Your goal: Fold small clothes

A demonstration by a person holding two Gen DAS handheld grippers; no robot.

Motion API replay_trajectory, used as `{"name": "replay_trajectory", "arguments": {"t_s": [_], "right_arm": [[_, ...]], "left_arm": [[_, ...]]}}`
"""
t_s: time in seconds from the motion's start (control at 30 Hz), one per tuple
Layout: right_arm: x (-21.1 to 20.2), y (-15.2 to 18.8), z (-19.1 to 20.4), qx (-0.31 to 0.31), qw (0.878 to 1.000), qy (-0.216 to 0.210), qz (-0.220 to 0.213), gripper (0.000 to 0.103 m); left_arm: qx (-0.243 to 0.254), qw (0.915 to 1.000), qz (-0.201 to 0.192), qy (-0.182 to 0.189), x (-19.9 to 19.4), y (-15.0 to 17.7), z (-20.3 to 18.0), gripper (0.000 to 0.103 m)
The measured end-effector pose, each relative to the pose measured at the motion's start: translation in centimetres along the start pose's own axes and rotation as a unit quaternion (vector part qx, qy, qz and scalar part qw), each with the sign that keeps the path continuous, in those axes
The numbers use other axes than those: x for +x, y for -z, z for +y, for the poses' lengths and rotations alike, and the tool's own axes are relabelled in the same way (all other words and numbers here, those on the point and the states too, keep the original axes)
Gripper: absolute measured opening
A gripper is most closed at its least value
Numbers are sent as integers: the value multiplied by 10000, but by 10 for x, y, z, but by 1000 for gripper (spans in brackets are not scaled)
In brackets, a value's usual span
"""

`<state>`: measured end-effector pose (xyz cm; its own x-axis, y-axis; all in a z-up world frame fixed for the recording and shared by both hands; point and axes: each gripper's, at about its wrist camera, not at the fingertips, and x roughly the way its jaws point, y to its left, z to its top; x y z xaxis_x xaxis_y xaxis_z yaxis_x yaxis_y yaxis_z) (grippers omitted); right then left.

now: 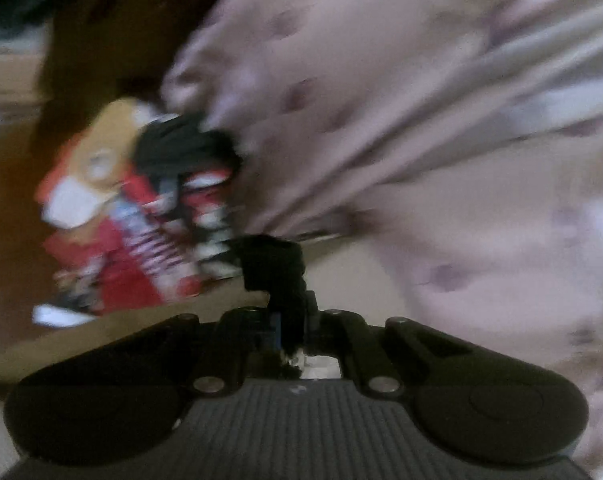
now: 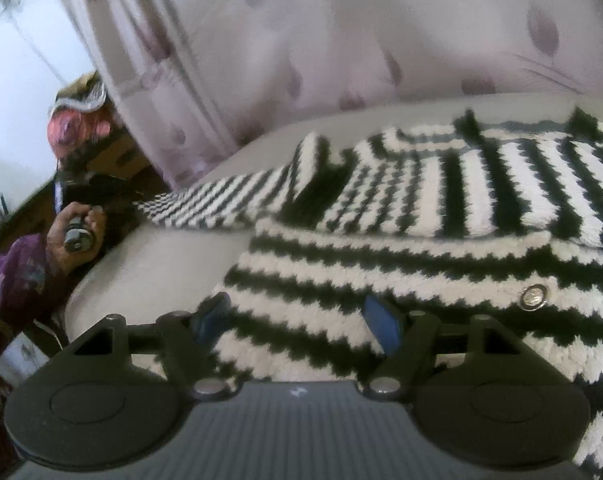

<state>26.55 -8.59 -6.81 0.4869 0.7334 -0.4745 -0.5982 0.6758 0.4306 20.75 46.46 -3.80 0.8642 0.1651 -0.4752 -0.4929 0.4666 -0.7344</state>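
The left gripper (image 1: 279, 276) is clenched tight, its jaws meeting on a scrap of black fabric; the view is badly blurred, so what that fabric belongs to cannot be told. A hand (image 2: 71, 236) in a purple sleeve (image 2: 9, 280) grips its handle at the far left. The right gripper (image 2: 297, 320) points slightly downward, jaws released and standing apart over the near edge of one black-and-white striped knit garment (image 2: 421, 232), which lies on a pale surface (image 2: 149, 264). One snap button (image 2: 534, 295) shows near right. A floral curtain (image 2: 341, 40) hangs behind.
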Motion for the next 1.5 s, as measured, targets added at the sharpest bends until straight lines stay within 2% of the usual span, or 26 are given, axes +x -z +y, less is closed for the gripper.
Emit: {"name": "replay_trajectory", "arguments": {"t_s": [0.1, 0.23, 0.37, 0.6, 0.73, 0.83, 0.93, 1.07, 1.13, 1.2, 1.23, 1.27, 1.3, 1.33, 1.37, 1.43, 1.5], "right_arm": [[-6, -2, -11, 351, 9992, -38, -176, 74], [-26, -6, -24, 773, 9957, -125, -492, 75], [-56, -13, -28, 784, 9934, -180, -812, 75], [-106, -15, -61, 955, 9874, -1, -1260, 75], [-132, -6, -86, 1130, 9837, 189, -1383, 75], [-150, 1, -105, 1258, 9802, 298, -1501, 75], [-164, 7, -122, 1385, 9768, 400, -1585, 75], [-174, 14, -140, 1533, 9736, 475, -1623, 75], [-175, 15, -146, 1592, 9728, 502, -1608, 75], [-178, 17, -152, 1670, 9717, 486, -1600, 75], [-177, 16, -154, 1681, 9715, 481, -1598, 75], [-177, 16, -155, 1668, 9717, 503, -1592, 75], [-178, 16, -155, 1647, 9721, 534, -1581, 75], [-178, 15, -156, 1625, 9727, 556, -1563, 75], [-178, 14, -157, 1607, 9731, 578, -1547, 75], [-179, 11, -159, 1602, 9732, 665, -1510, 75], [-178, 7, -161, 1576, 9738, 774, -1444, 75]], "left_arm": [[504, 9973, -123, 520, -29, 13, -68, 8], [1049, 9875, -45, 1176, -60, 44, -159, 8], [1312, 9758, 294, 1724, -70, 91, -242, 8], [1787, 9523, 1075, 2228, -46, 208, -354, 8], [1995, 9396, 1571, 2294, -13, 281, -387, 8], [2232, 9301, 1911, 2205, 15, 338, -402, 8], [2422, 9217, 2207, 2074, 43, 390, -405, 8], [2595, 9115, 2539, 1934, 73, 443, -399, 8], [2823, 8974, 2750, 1985, 85, 470, -401, 9], [3062, 8847, 2824, 2092, 93, 489, -402, 17], [3181, 8785, 2833, 2165, 95, 496, -402, 42], [3212, 8741, 2860, 2260, 97, 500, -403, 74], [3139, 8758, 2816, 2346, 94, 502, -400, 86], [2974, 8824, 2651, 2502, 85, 499, -394, 99], [2804, 8879, 2482, 2673, 78, 493, -390, 102], [2572, 8869, 2499, 2911, 71, 481, -383, 102], [2406, 8920, 2462, 2930, 59, 463, -366, 102]]}}
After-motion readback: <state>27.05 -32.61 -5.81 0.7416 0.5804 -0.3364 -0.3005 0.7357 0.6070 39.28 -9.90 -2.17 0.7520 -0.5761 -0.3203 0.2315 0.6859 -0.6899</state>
